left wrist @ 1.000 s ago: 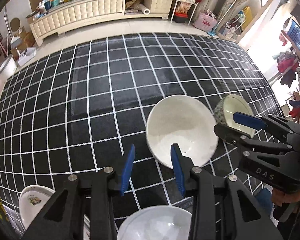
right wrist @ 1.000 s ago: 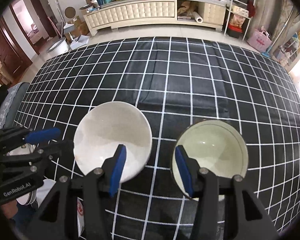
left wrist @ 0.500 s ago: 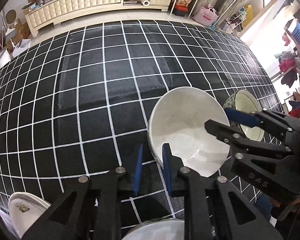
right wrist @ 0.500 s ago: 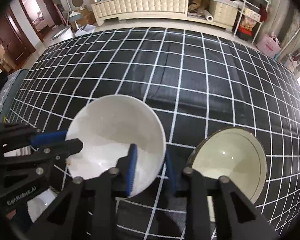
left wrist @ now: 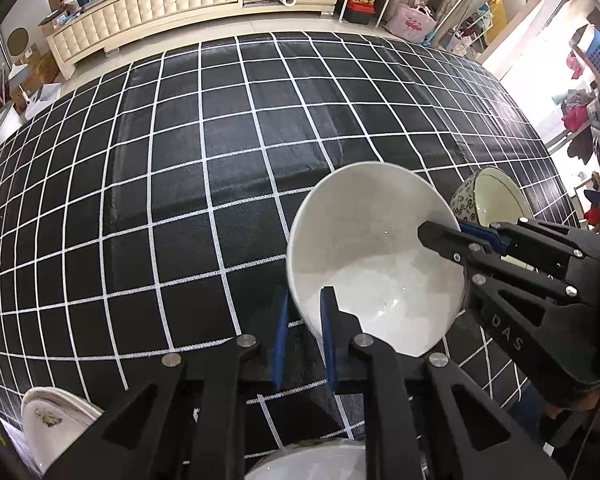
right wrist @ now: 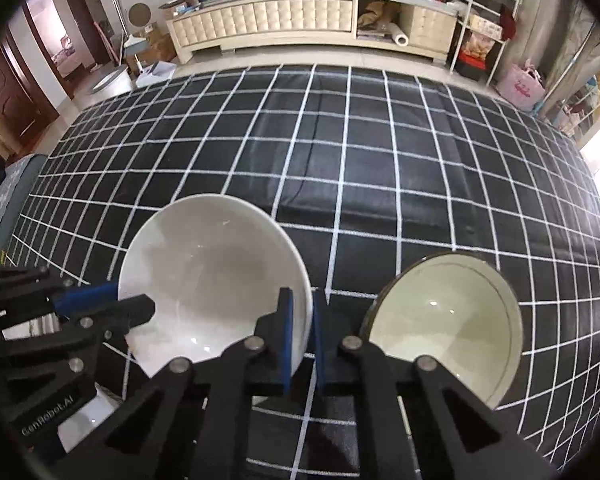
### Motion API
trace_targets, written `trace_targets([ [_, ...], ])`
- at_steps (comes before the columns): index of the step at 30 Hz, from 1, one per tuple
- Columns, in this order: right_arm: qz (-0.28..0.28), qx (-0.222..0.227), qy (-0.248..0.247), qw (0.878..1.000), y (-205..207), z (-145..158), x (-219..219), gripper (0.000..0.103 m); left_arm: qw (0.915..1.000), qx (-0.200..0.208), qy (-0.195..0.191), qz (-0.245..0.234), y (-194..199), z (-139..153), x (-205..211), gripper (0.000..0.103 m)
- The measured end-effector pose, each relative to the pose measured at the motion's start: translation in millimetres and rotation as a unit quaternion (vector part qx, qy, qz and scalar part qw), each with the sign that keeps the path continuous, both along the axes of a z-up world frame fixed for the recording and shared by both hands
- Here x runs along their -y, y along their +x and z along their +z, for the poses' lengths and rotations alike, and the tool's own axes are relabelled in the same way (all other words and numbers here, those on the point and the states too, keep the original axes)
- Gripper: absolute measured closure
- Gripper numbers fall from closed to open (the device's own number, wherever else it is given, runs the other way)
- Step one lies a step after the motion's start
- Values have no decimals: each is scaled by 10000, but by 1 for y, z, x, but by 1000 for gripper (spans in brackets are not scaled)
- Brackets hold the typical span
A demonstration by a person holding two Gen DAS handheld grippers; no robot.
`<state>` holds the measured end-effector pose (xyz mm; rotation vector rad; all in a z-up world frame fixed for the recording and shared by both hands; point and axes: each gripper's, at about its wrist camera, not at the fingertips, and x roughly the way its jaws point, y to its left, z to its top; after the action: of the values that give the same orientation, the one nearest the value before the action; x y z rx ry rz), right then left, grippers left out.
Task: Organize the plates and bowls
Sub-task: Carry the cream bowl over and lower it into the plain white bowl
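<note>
Nearest in left wrist view: a white plate (left wrist: pixel 312 464) rim at the bottom edge under the left gripper (left wrist: pixel 304 320), and a patterned plate (left wrist: pixel 52 424) at bottom left; both partly cut off, can't tell more. Left gripper's jaws are closed on the near-left rim of the white bowl (left wrist: pixel 376 256), one blue pad outside the wall, one inside. From the other side the right gripper (right wrist: pixel 300 332) does the same w/ its jaws pinching the bowl's right rim. So both hold one bowl at opposite edges, approx. across its width. The bowl sits near the front of the worktop (left wrist: pixel 220 160), which is covered w/ a black grid cloth; whether it's lifted or touching the cloth I can't tell. Mouth faces up, tipped a bit toward the cameras; it's round, so no real long axis, just the up-down one through its centre. Judging by the glossy glaze it's ceramic: stiff, fairly heavy, slippery, chips if knocked. Rim pinches are prob. the only usable hold; two give better control vs. tipping. Just beside it on the right stands a floral bowl (right wrist: pixel 444 320), cream inside, upright, untouched; looks close enough for a rim clash if the white one swings. Farther back: bare cloth, then the floor and a long cream cabinet (right wrist: pixel 284 24) w/ clutter on top.
</note>
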<state>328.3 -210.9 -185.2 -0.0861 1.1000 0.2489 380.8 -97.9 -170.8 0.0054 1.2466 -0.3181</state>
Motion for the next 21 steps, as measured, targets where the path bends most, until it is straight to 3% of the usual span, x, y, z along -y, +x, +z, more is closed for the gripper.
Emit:
trace_targets([
  [7,64,292,-6,9996,-21,35,-9,91,9997,220,-48,33,-16,25,-1,90],
  [21,241,476,149,9985,-72,71,-37,91,9975,650,-105,273,-76,81,-28,90],
])
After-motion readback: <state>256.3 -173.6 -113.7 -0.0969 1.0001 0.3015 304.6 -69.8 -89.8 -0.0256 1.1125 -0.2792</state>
